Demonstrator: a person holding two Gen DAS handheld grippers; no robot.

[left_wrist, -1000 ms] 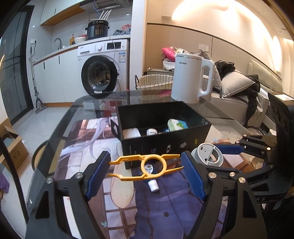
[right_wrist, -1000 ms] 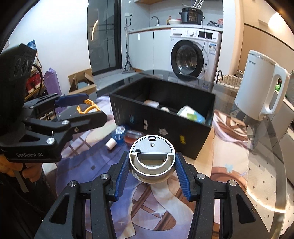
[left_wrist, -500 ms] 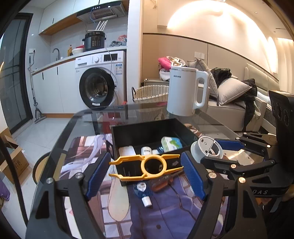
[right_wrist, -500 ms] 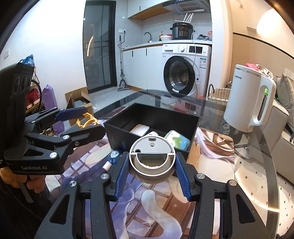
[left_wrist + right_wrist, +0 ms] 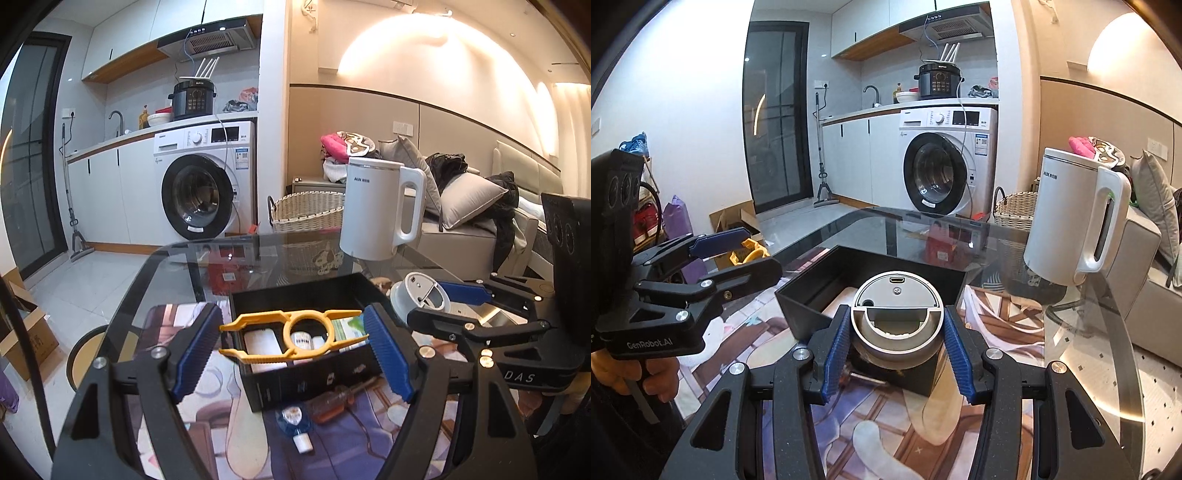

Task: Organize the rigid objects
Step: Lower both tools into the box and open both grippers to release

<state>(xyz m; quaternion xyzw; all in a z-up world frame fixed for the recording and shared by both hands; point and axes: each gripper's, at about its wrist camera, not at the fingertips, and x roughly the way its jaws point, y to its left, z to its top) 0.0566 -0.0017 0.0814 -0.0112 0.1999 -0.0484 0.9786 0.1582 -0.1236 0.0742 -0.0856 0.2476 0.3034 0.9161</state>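
My left gripper (image 5: 293, 339) is shut on a yellow plastic opener tool (image 5: 291, 334) and holds it in the air above the near side of the black box (image 5: 306, 380). My right gripper (image 5: 895, 332) is shut on a round grey lidded device (image 5: 897, 314) and holds it over the box (image 5: 809, 295). The box holds a white roll (image 5: 262, 341), small bottles and a green pack. In the left wrist view the right gripper (image 5: 428, 301) with the round device (image 5: 419, 293) hangs at the box's right. The left gripper (image 5: 738, 251) shows at the left of the right wrist view.
A blue bottle (image 5: 293, 422) and an orange-handled screwdriver (image 5: 332, 402) lie on the patterned mat in front of the box. A white kettle (image 5: 380, 206) stands on the glass table (image 5: 1089, 332) behind the box. A wicker basket (image 5: 306, 210) stands beyond the table.
Both grippers have risen and moved forward with their loads, from above the mat in front of the box to over the box. The box now sits lower and closer in both views.
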